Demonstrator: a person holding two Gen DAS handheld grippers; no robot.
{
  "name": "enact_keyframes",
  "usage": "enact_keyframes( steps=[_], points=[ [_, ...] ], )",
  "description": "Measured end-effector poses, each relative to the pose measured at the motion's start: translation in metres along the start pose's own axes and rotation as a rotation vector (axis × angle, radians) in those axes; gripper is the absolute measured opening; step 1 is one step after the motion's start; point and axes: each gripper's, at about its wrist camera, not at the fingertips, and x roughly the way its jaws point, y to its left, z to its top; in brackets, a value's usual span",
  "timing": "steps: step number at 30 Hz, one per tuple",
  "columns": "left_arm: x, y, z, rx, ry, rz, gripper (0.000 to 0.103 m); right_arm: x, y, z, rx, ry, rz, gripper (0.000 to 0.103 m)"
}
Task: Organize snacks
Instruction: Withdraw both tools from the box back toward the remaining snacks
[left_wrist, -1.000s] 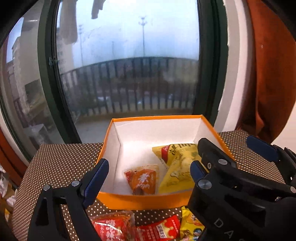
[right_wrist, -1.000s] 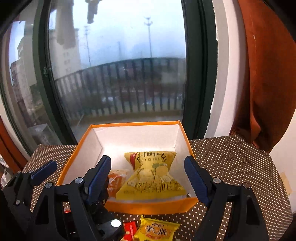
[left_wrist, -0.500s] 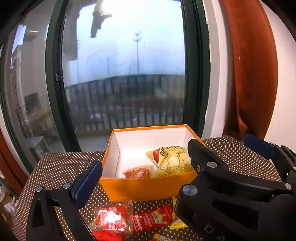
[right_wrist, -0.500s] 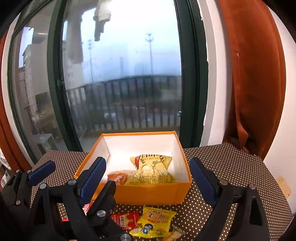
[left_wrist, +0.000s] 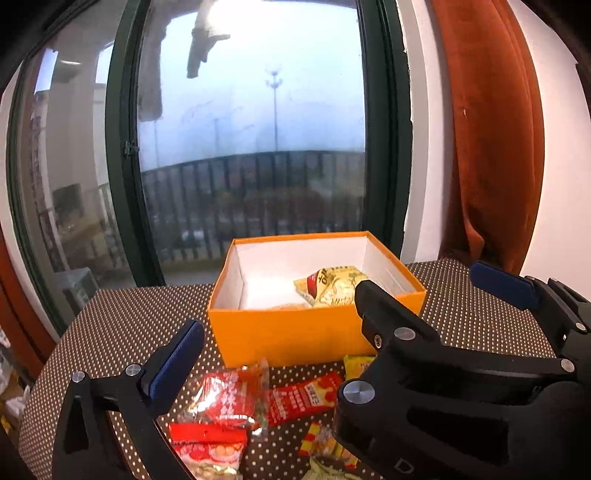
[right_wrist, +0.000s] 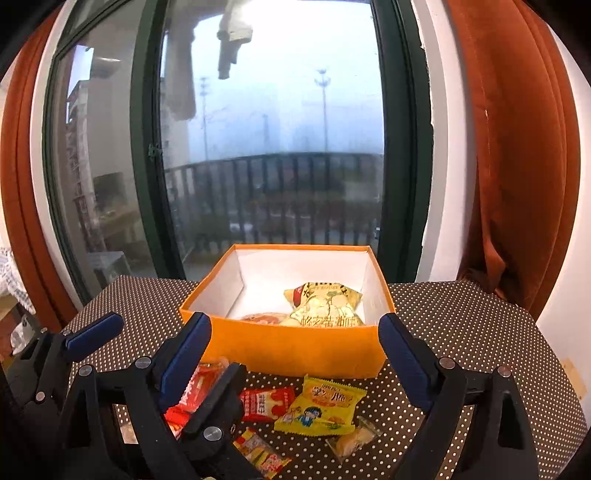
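My left gripper (left_wrist: 328, 325) and right gripper (right_wrist: 295, 332) both just opened wide, side by side, holding nothing.

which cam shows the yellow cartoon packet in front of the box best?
Right wrist. The yellow cartoon packet lies whole and unblocked on the dotted table, just before the orange box. In the left wrist view only its corner peeks past the right gripper.

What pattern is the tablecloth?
Brown with small white dots: tablecloth, clearest in the right wrist view.
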Motion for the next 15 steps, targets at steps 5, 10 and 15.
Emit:
enact_keyframes(
  steps=[5,10,15],
  points=[
    [-0.003,0.000,-0.021,0.001,0.019,0.006,0.103,-0.004,0.005,-0.018,0.001,0.014,0.005,0.094],
    [-0.001,0.004,-0.042,-0.002,0.054,0.011,0.103,-0.002,0.010,-0.038,-0.005,0.043,0.018,0.094],
    [-0.001,0.008,-0.064,-0.007,0.072,0.049,0.103,0.001,0.017,-0.057,-0.009,0.055,0.044,0.094]
  ],
)
